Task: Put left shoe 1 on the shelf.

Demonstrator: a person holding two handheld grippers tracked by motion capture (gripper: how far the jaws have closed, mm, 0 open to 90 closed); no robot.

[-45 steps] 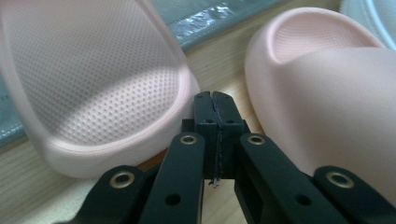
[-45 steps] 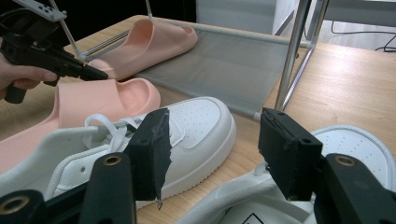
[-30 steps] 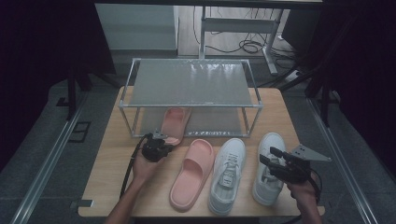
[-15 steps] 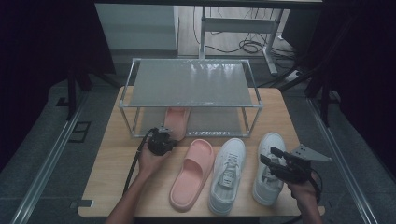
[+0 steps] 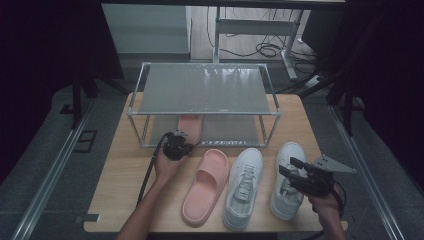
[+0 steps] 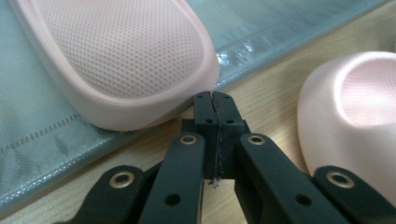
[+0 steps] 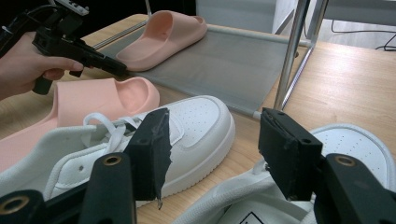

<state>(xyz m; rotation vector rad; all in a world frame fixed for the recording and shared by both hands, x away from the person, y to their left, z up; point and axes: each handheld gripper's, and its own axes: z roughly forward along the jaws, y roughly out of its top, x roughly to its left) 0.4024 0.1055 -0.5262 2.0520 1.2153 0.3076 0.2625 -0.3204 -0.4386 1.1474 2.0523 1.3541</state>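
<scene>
Left gripper view shows me my left gripper point(image 6: 213, 100) with jaws pressed together, empty. Its tip sits against the heel of the pink slipper point(image 6: 116, 60) on the rack's lower shelf point(image 6: 42, 140). High view shows my right gripper point(image 5: 291, 169) spread open above a white sneaker point(image 5: 286, 190).

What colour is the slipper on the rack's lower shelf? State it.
Pale pink slipper, with a fine dotted texture; the left gripper view shows it best.

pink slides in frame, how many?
2. One pink foam slide lies on the lower grey shelf of the metal-framed rack, by the shut left gripper. The other pink foam slide lies on the wooden table, left of the white sneakers.
</scene>
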